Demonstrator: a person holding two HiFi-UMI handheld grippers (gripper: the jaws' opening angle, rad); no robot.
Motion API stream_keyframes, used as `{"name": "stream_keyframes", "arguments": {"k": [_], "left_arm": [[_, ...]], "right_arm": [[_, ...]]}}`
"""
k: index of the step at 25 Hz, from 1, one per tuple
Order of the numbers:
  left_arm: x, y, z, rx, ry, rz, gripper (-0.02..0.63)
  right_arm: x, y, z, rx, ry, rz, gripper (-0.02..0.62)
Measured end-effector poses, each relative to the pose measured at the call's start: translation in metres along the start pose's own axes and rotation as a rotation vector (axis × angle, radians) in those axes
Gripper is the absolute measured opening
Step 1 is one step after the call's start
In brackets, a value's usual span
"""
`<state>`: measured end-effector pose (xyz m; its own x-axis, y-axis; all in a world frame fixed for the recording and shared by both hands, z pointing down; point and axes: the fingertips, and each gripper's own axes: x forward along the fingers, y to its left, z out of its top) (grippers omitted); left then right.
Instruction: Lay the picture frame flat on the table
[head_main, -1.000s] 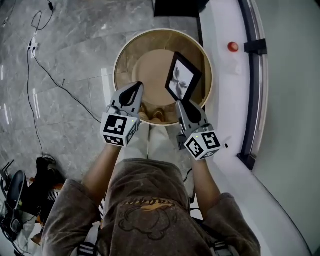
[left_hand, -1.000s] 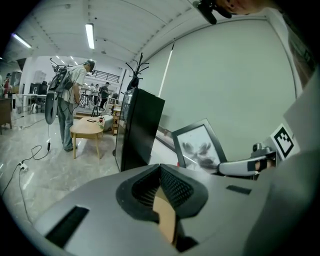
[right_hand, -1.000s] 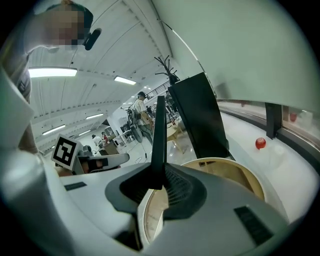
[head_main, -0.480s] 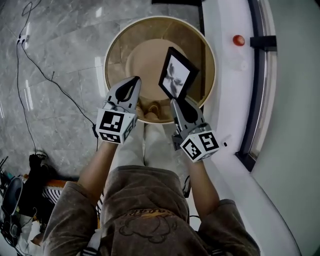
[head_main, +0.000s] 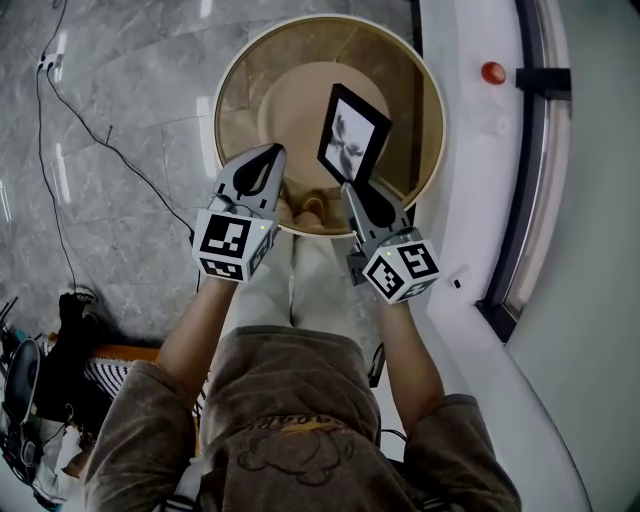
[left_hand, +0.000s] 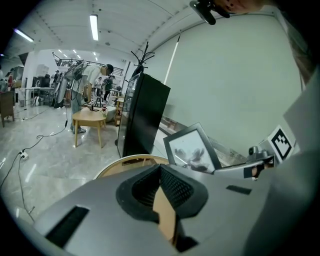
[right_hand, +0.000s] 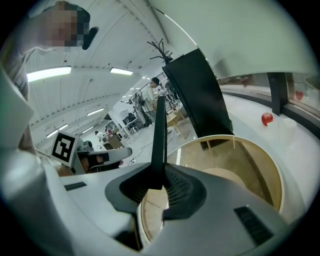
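Grey marble floor (head_main: 130, 100) — ceiling striplights (left_hand: 94, 27) overhead.

The person wears a grey-brown sweatshirt (head_main: 290, 390) with an outlined figure on the chest, sleeves ending near the elbows, and pale trousers (head_main: 305, 285). The left gripper (head_main: 272, 152) and right gripper (head_main: 350, 189) are grey, each with a black-and-white marker cube (head_main: 232, 246).

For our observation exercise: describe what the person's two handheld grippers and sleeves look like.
Both the left gripper and right gripper have grey shells with black ribbed pads, and each carries a white cube with black square markers. The sweatshirt sleeves are grey-brown.
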<state>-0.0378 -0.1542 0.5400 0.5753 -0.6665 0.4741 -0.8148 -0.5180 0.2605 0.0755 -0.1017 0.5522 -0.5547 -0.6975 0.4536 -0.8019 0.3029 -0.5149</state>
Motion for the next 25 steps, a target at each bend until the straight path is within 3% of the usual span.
{"name": "stream_keyframes", "arguments": {"k": [16, 25], "left_arm": [[0.007, 0.003, -0.018, -0.053, 0.033, 0.006, 0.018], [0.014, -0.002, -0.027, -0.053, 0.051, -0.004, 0.018]], "right_arm": [[0.049, -0.036, -0.081, 0.096, 0.212, 0.025, 0.086], [0.068, -0.061, -0.107, 0.145, 0.277, 0.01, 0.086]]}}
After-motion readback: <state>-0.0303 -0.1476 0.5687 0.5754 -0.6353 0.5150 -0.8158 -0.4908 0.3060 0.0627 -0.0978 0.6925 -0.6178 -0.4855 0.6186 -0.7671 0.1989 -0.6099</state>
